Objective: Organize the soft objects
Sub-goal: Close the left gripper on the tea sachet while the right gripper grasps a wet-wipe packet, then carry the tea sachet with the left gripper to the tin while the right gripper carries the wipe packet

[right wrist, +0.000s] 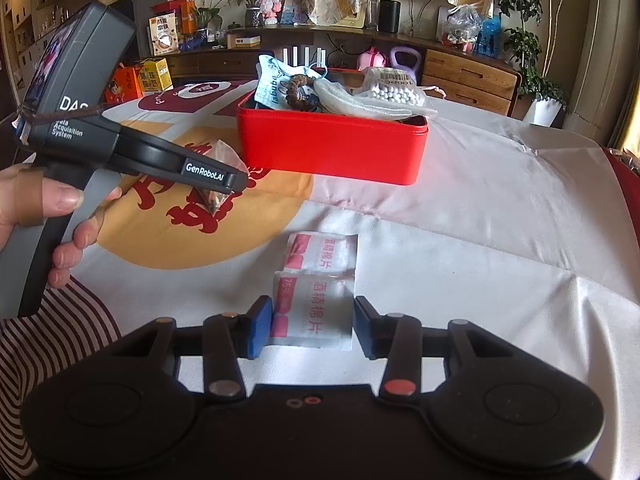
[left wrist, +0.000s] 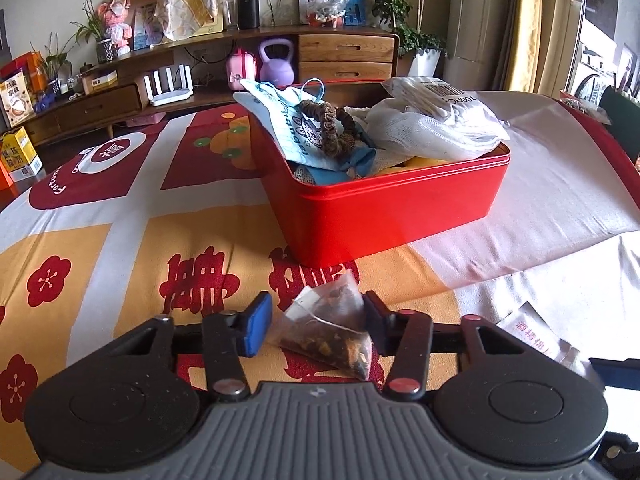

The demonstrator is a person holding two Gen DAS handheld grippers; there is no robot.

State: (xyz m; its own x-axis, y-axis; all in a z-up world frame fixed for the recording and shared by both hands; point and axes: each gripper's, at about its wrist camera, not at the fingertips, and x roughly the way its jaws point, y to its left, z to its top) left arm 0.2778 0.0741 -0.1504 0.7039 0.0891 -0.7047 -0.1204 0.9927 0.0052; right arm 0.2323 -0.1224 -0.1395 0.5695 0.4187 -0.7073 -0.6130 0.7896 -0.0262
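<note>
1. Tea bag (left wrist: 329,326), a pyramid sachet, sits on the tablecloth (left wrist: 120,240) between the left gripper (left wrist: 316,326) fingers; jaws spread, one pad seems to touch it, no grip yet.
2. Close gently on the mesh body, lift clear, drop into the red tin (left wrist: 384,208) just ahead, already heaped.
3. Right gripper (right wrist: 314,326) is open, straddling the alcohol wipe packets (right wrist: 316,292); pinch flat edges.

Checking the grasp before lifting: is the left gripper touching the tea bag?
Cannot tell. In the left wrist view the tea bag sits between the left gripper's open fingers, maybe brushing the right one.
</note>
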